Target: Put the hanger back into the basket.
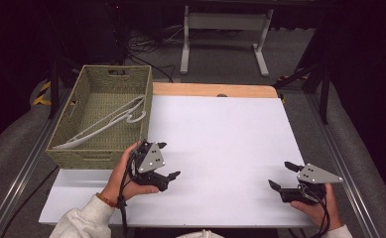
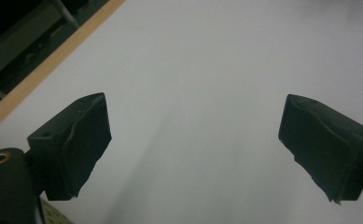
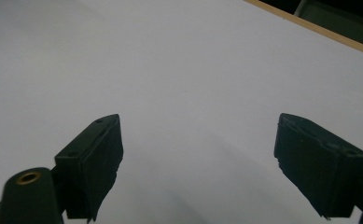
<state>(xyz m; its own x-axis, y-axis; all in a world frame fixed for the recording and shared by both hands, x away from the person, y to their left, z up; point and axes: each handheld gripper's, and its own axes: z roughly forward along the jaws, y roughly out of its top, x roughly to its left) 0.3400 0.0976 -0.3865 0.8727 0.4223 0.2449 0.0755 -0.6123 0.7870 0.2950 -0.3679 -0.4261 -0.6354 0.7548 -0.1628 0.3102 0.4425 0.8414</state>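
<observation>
— Far left?
— Woven basket (image 1: 76, 126) at the table's left edge, overhanging the white sheet (image 1: 220, 144). Inside, white hangers (image 1: 103, 124) lying slantwise, hooks toward the far right corner.
— Just right of that?
— Left gripper (image 1: 167, 159) in the left hand (image 1: 123, 176), just beside the basket's near right corner, pointing right. Jaws spread wide, nothing between them. Grey plate on top, cable trailing down past the wrist.
— From its own camera?
— Left gripper (image 2: 195, 149) gaping over bare white sheet (image 2: 207, 70); wooden table edge (image 2: 44, 70) running up the left side.
— Middle of the table?
— Plain white sheet, a strip of wood (image 1: 215, 90) along the far edge.
— Near right?
— Right gripper (image 1: 283, 176) in the right hand (image 1: 319, 206), near the sheet's near right corner, pointing left. Jaws likewise spread, gripping nothing.
— Its own camera?
— Right gripper (image 3: 198, 154) open over white sheet (image 3: 170, 60), wooden edge (image 3: 319, 30) crossing the top right corner.
— Beyond the table?
— Dark floor with cables and a white table frame (image 1: 225, 34).
</observation>
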